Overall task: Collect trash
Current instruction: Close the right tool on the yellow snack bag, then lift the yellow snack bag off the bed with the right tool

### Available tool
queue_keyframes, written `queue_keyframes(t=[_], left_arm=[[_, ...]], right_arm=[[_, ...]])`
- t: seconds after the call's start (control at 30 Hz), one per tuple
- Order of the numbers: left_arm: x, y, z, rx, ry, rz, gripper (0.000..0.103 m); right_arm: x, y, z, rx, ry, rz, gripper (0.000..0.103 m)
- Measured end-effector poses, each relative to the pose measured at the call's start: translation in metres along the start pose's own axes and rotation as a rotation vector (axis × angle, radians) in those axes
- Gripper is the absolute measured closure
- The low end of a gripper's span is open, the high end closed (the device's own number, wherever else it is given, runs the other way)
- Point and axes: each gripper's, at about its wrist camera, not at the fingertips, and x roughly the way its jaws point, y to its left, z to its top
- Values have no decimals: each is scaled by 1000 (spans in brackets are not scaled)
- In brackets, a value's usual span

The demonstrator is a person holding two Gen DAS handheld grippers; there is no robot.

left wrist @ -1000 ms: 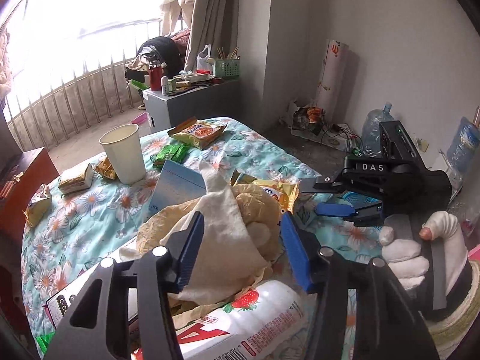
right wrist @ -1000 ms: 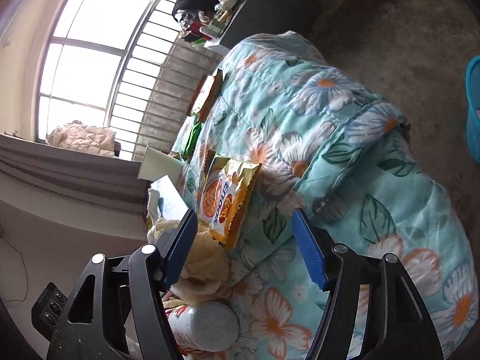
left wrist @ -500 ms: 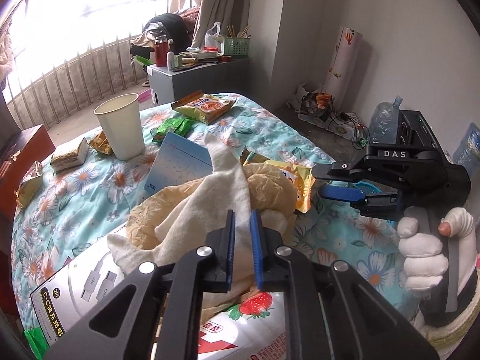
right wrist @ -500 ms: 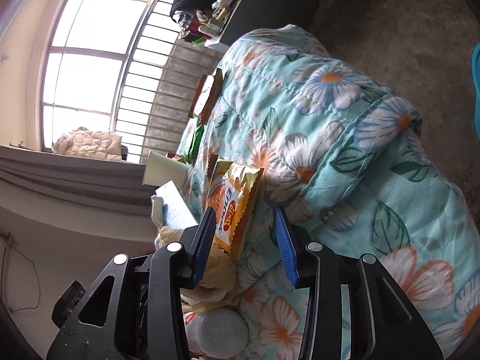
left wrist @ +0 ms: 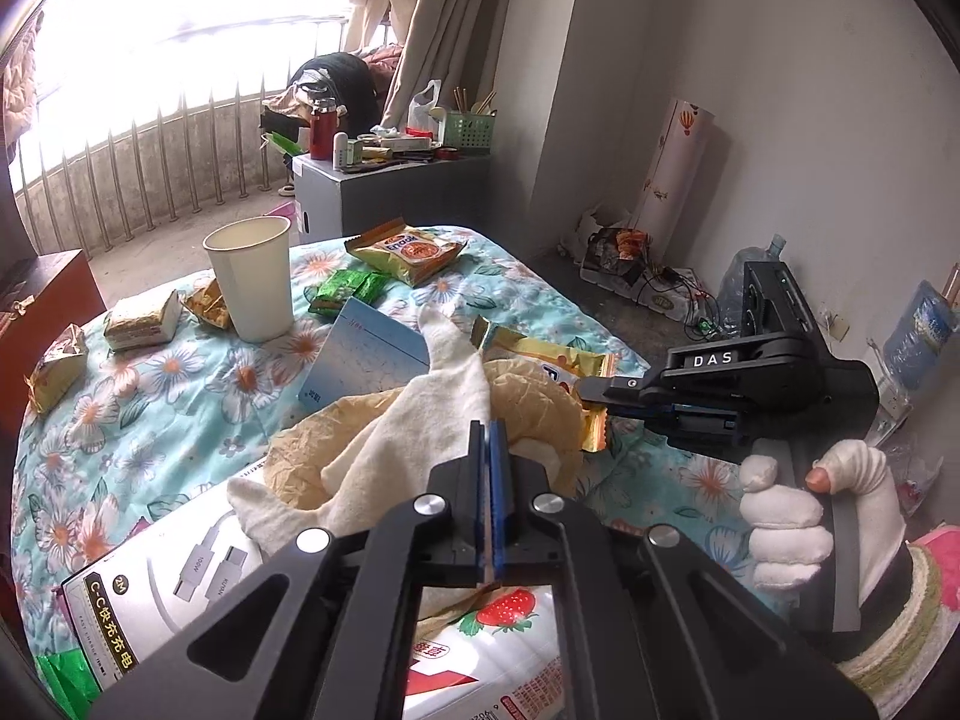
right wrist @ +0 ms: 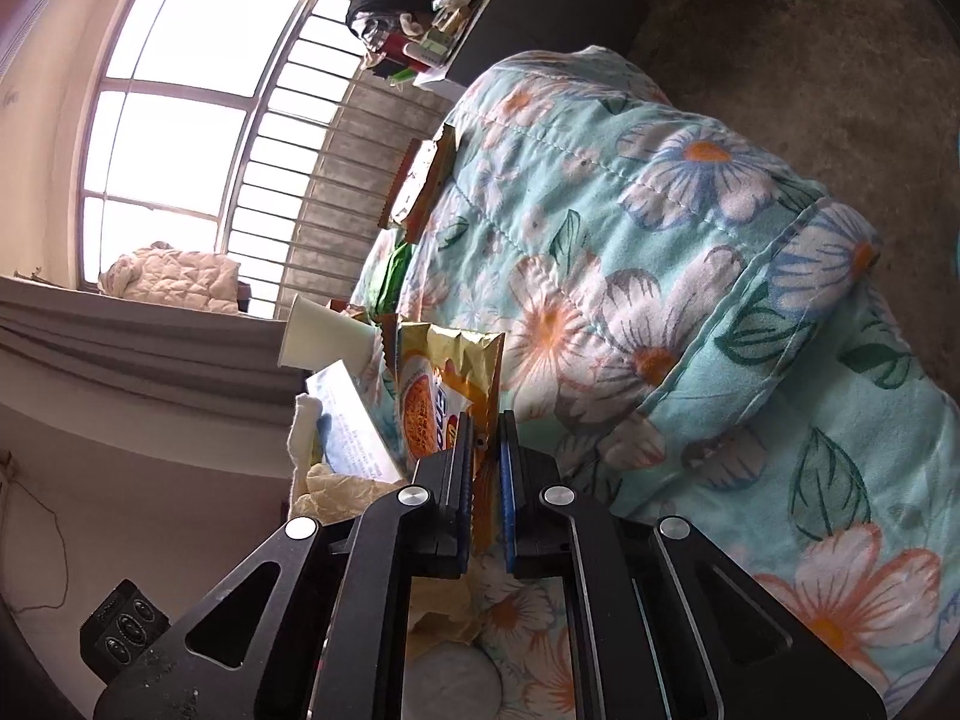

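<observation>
White cloth (left wrist: 420, 414) nipped in left tool (left wrist: 487, 438), yellow snack wrapper (right wrist: 447, 384) just clamped by "DAS"-marked right tool (right wrist: 485, 438)

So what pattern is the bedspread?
Teal bedspread with white, orange-centred flowers and green leaves; clearest in the right wrist view.

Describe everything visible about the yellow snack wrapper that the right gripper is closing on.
The yellow snack wrapper is glossy crinkled foil with an orange round picture, printed lettering and serrated end seams. It lies on the floral quilt, partly under the crumpled tan paper. The right gripper, whose jaws have just been closing, pinches its near end, lifting that edge.
</observation>
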Motion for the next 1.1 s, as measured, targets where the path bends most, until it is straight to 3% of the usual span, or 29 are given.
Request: queue_keyframes(t=[0.57,0.8,0.93,1.1], left_arm=[[-75,14,18,-29,-277,-36,103],[-106,16,26,-49,-360,-80,103],[-118,20,29,-70,-385,-101,103],[-124,26,30,-90,-393,-101,103]], right_arm=[[-47,51,-10,-222,-251,-102,101],[-66,60,-11,-266,-314,-119,102],[-80,64,-16,-277,-332,-94,102],[-86,76,-33,-283,-288,10,102]])
